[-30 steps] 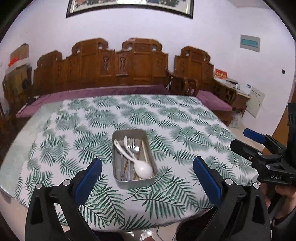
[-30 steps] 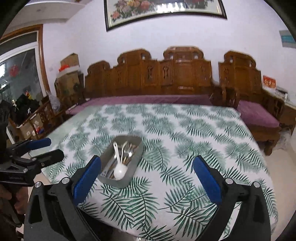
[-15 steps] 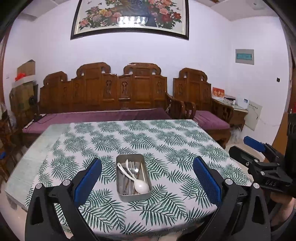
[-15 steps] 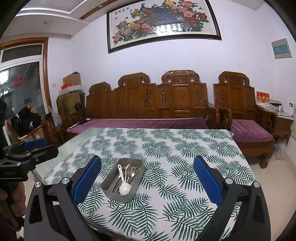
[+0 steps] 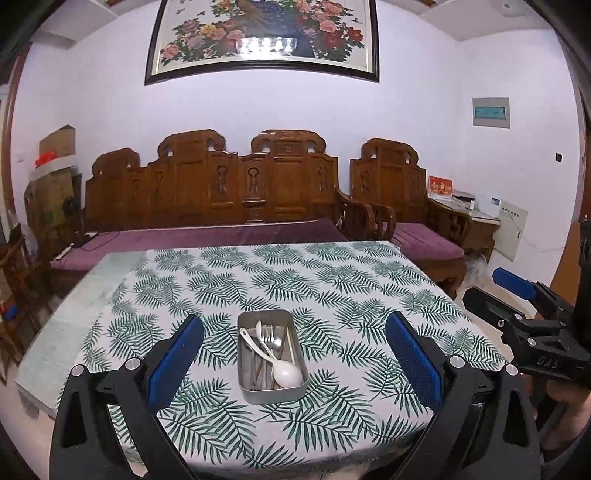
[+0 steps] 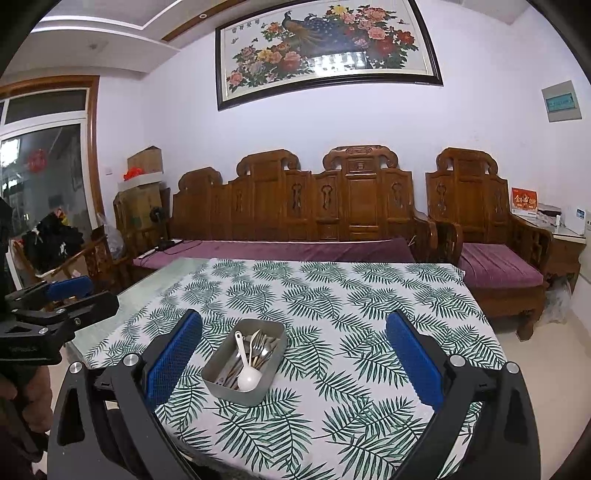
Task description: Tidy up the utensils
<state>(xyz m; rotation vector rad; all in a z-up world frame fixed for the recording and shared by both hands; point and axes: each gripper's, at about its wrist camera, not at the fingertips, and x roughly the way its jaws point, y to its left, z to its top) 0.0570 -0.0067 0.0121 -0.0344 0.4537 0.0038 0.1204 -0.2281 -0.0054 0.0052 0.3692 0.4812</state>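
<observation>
A table (image 5: 66, 321) carries a white cloth with green fern leaves (image 5: 332, 295), leaving a bare strip along its left side. 1 metal tray (image 5: 271, 393) of utensils sits on the cloth near the near edge.

Matt metal tray (image 5: 271, 394); glossy white plastic spoon (image 5: 286, 374); leaf-print cloth (image 5: 332, 288); carved polished wood bench (image 5: 240, 184).

Beneath the white spoon (image 5: 283, 372), the utensils (image 5: 264, 354) overlap, perhaps chopsticks among them; the painting's (image 5: 263, 35) top is cut off
</observation>
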